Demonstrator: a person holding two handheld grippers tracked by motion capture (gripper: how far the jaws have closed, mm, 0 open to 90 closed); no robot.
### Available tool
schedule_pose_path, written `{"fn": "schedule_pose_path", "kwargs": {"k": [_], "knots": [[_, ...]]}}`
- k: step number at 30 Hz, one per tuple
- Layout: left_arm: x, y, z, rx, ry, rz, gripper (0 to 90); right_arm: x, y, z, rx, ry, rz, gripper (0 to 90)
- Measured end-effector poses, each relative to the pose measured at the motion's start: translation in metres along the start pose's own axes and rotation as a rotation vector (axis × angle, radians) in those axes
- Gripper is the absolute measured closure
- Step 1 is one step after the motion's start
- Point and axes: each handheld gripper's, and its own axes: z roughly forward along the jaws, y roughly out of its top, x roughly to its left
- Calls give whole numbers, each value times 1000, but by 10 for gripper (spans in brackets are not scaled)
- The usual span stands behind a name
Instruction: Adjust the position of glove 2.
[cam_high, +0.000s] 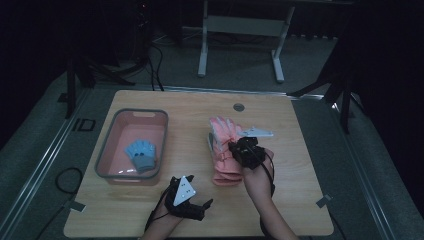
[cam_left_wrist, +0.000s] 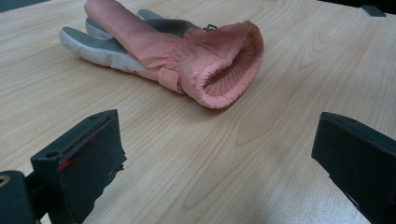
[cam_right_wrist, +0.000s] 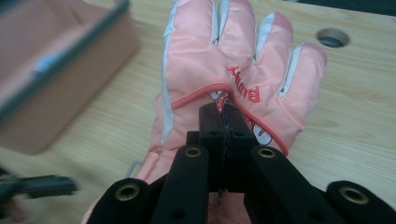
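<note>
A pink glove (cam_high: 221, 131) (cam_right_wrist: 233, 70) with red lettering hangs from my right gripper (cam_high: 239, 148) (cam_right_wrist: 223, 114), whose jaws are shut on its back just below the fingers. Under it a second pink glove (cam_high: 226, 175) (cam_left_wrist: 205, 60) lies on the wooden table (cam_high: 295, 165), its open cuff turned toward my left gripper. My left gripper (cam_high: 200, 205) (cam_left_wrist: 219, 154) rests low near the table's front edge. Its jaws stand wide apart with nothing between them, a short way from that cuff.
A pink basin (cam_high: 137, 111) (cam_right_wrist: 70, 84) with a grey rim stands at the left of the table and holds a small blue glove (cam_high: 142, 155). A round cable hole (cam_high: 238, 107) (cam_right_wrist: 332, 37) sits near the far edge. A table frame stands on the floor beyond.
</note>
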Motion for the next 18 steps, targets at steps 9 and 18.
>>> {"fn": "schedule_pose_path", "kwargs": {"k": [9, 18], "knots": [[-1, 0, 0, 11, 22, 1, 21, -3, -20, 35, 78, -31, 49, 884], [-1, 0, 1, 17, 27, -4, 21, 2, -31, 55, 87, -36, 35, 854]]}}
